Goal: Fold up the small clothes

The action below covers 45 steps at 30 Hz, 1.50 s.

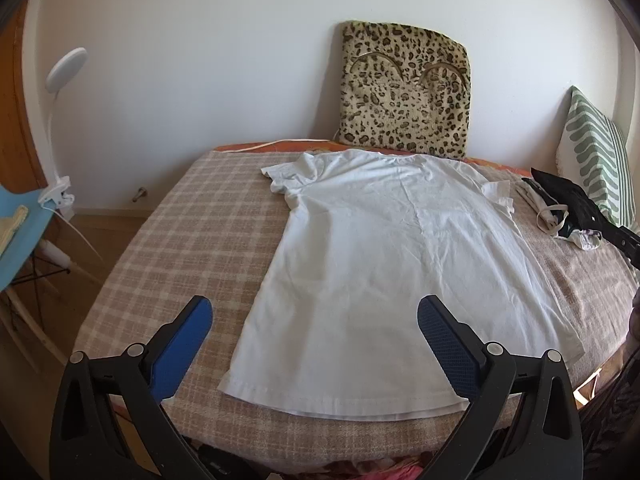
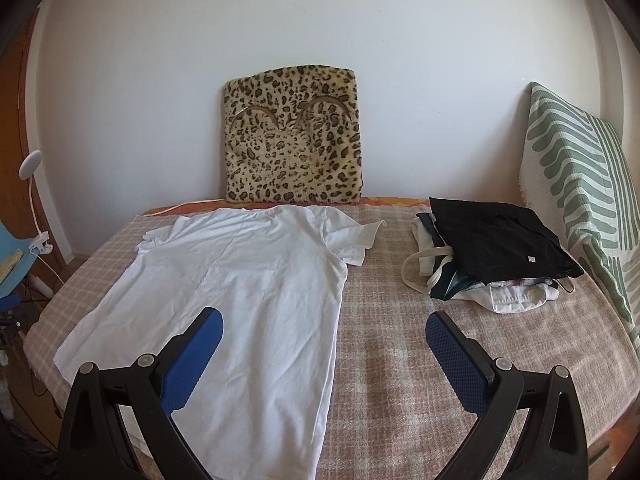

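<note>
A white T-shirt [image 1: 384, 256] lies spread flat on the checked beige bedcover [image 1: 192, 232], collar toward the far wall, hem toward me. It also shows in the right wrist view [image 2: 248, 280]. My left gripper [image 1: 316, 320] is open and empty, hovering above the hem's left half. My right gripper [image 2: 324, 332] is open and empty, above the shirt's right side edge near the hem. Both have blue pads.
A leopard-print cushion [image 2: 294, 140] leans on the wall behind the shirt. A pile of clothes topped by a black garment [image 2: 500, 240] sits at the right. A green-striped pillow [image 2: 580, 184] stands far right. A clip lamp [image 1: 60, 80] and a blue chair [image 1: 16, 236] stand left of the bed.
</note>
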Each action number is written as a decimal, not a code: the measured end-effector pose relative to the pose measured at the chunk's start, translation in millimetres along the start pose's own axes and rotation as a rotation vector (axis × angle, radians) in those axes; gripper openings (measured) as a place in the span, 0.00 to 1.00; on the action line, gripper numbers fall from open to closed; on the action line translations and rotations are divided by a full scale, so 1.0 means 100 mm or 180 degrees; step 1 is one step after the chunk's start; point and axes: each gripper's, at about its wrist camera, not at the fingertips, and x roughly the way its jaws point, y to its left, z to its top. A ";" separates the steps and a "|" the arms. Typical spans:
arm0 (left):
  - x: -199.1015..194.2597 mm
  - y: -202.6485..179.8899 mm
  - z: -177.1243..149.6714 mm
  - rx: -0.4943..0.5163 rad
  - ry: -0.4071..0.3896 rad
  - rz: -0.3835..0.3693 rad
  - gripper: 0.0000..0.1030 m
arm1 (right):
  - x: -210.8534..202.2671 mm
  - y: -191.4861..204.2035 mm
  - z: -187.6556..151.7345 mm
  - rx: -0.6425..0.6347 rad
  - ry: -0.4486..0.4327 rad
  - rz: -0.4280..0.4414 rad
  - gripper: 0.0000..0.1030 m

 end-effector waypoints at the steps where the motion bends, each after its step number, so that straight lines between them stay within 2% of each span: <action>1: 0.02 0.04 -0.01 -0.0005 0.0038 -0.0005 0.94 | 0.02 0.03 0.03 -0.0002 -0.0012 0.0037 1.00; 8: 0.16 0.36 -0.07 -0.0116 0.0279 0.0039 0.86 | 0.13 0.30 0.27 -0.0189 -0.0150 0.0301 0.98; 10: 0.22 0.44 -0.09 -0.0193 0.0356 -0.0012 0.79 | 0.17 0.39 0.34 -0.0231 -0.0183 0.0364 0.98; 19: 0.50 0.61 -0.20 -0.0387 0.0736 -0.0235 0.69 | 0.49 0.74 0.75 -0.0432 -0.0095 0.0696 0.98; 24: 0.61 0.69 -0.25 -0.0477 0.0845 -0.0331 0.59 | 0.82 1.16 1.07 -0.0712 0.0102 0.0898 0.98; 27: 0.67 0.75 -0.27 -0.0527 0.0896 -0.0377 0.54 | 1.06 1.43 1.24 -0.0743 0.0260 0.1087 0.98; 33: 0.78 0.81 -0.24 -0.0537 0.0908 -0.0329 0.50 | 1.64 2.02 1.47 -0.0741 0.0609 0.1407 0.96; 37: 0.82 0.89 -0.27 -0.0696 0.0939 -0.0415 0.49 | 2.09 2.40 1.57 -0.0690 0.0879 0.1556 0.95; 39: 0.85 0.90 -0.28 -0.0723 0.0990 -0.0440 0.45 | 2.32 2.63 1.62 -0.0702 0.1006 0.1579 0.95; 45: 0.95 0.86 -0.31 -0.0646 0.1108 -0.0474 0.45 | 2.96 3.29 1.60 -0.0874 0.1237 0.1479 0.94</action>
